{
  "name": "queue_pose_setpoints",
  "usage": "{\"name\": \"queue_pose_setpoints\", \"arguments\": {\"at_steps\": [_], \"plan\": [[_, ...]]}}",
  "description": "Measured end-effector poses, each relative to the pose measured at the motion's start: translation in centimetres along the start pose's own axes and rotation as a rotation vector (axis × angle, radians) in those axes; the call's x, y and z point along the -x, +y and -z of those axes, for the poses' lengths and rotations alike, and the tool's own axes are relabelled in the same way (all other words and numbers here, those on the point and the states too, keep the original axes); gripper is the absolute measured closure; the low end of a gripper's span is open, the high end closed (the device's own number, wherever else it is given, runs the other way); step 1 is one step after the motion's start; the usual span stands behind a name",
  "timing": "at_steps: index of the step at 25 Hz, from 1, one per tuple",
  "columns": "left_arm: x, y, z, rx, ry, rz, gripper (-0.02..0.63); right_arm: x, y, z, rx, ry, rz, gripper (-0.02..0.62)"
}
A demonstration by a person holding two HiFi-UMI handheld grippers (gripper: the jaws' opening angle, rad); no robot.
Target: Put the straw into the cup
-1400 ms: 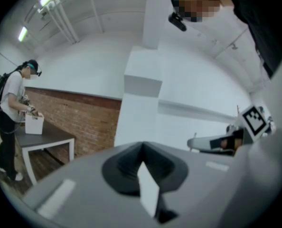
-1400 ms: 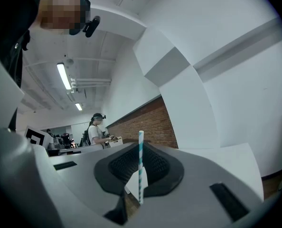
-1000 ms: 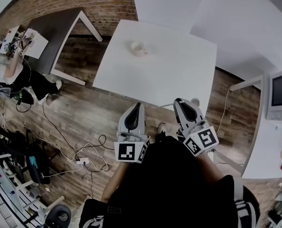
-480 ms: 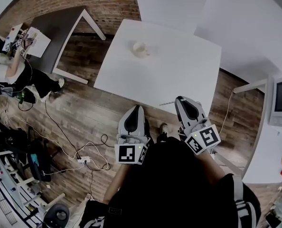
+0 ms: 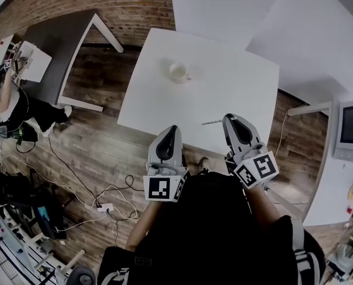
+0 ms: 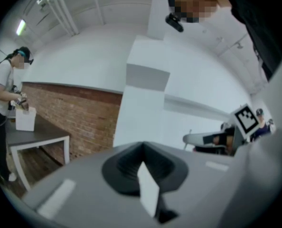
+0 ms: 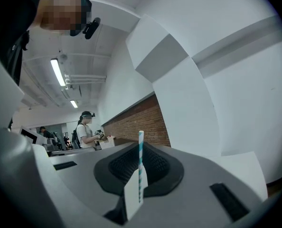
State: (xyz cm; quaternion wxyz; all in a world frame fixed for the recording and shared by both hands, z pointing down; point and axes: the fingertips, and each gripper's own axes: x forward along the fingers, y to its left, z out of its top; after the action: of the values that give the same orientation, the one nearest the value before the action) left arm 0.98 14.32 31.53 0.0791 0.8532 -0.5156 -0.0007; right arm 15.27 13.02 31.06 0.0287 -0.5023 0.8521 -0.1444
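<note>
A small white cup stands on the far half of the white table. My right gripper is shut on a thin teal-and-white striped straw, which sticks out leftward over the table's near edge. In the right gripper view the straw stands upright, pinched between the pads. My left gripper hovers beside it at the table's near edge, shut with nothing in it. In the left gripper view the jaws show closed, and the right gripper appears to the right. The cup shows in neither gripper view.
A grey table stands at the left, with a person beside it. Cables and a power strip lie on the wood floor. A wall screen hangs at the right. A brick wall runs behind the tables.
Both grippers have moved forward to the white table's near edge. The straw, earlier over the floor, now reaches over the tabletop. The grip on it is unchanged.
</note>
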Motion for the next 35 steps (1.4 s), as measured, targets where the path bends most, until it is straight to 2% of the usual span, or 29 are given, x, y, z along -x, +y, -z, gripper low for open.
{"name": "queue_pose_setpoints", "arguments": {"at_steps": [7, 18, 24, 35], "plan": [[-3.6, 6.9, -1.3, 0.011, 0.015, 0.031, 0.601, -7.6, -0.3, -1.1, 0.023, 0.004, 0.054, 0.573], [-8.4, 15.0, -2.0, 0.06, 0.033, 0.108, 0.601, -16.2, -0.2, -1.8, 0.034, 0.014, 0.146, 0.574], [-10.8, 15.9, -1.6, 0.072, 0.046, 0.125, 0.601, -17.9, -0.6, -1.6, 0.025, 0.031, 0.155, 0.574], [-16.5, 17.1, -1.5, 0.051, 0.059, 0.076, 0.601, -22.2, -3.7, 0.4, 0.004, 0.089, 0.096, 0.574]]}}
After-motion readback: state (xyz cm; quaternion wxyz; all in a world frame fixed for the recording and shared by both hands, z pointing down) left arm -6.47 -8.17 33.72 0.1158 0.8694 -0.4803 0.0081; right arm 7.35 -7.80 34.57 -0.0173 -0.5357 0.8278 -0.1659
